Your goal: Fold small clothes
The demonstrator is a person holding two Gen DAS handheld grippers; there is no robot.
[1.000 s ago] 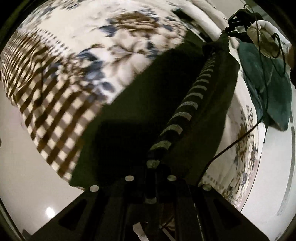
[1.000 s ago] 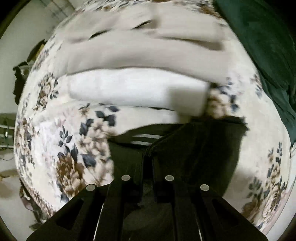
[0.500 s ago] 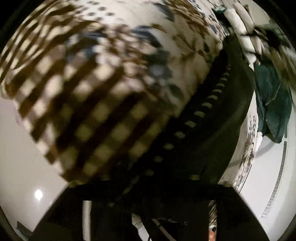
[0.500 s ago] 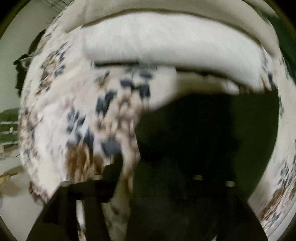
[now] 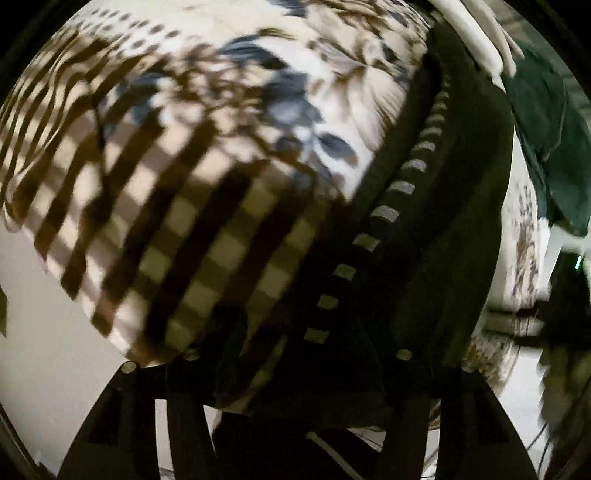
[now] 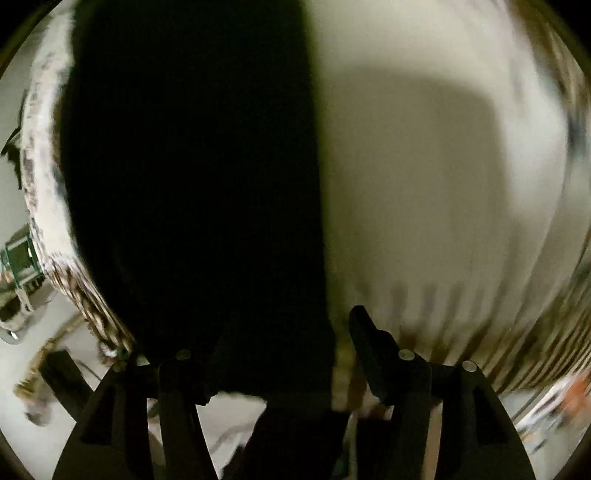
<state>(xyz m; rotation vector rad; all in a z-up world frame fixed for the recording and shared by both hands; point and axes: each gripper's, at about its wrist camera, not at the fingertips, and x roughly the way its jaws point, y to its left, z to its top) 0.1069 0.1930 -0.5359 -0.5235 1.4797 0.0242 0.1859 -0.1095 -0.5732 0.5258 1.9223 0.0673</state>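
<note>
A small black garment [image 5: 454,236] with a striped trim band [image 5: 384,214] lies on the floral bedcover [image 5: 280,66], stretching from the bottom centre to the upper right in the left wrist view. My left gripper [image 5: 295,354] is open, its jaws spread wide over the garment's near end. In the right wrist view the same black cloth [image 6: 192,177] fills the left half, very close to the lens. My right gripper [image 6: 291,350] is open, with the cloth edge lying between its fingers [image 6: 373,347].
A brown checked cloth [image 5: 155,236] covers the bed's left part. A dark green garment [image 5: 546,122] lies at the right, with pale folded items [image 5: 476,29] at the top right. A cream cloth [image 6: 436,184] fills the right wrist view's right half. Pale floor [image 5: 48,332] lies below the bed's edge.
Both grippers were shut on the black garment a second ago and have opened, letting it go. Both cameras have dropped close to the bed, and the garment now lies stretched out.
</note>
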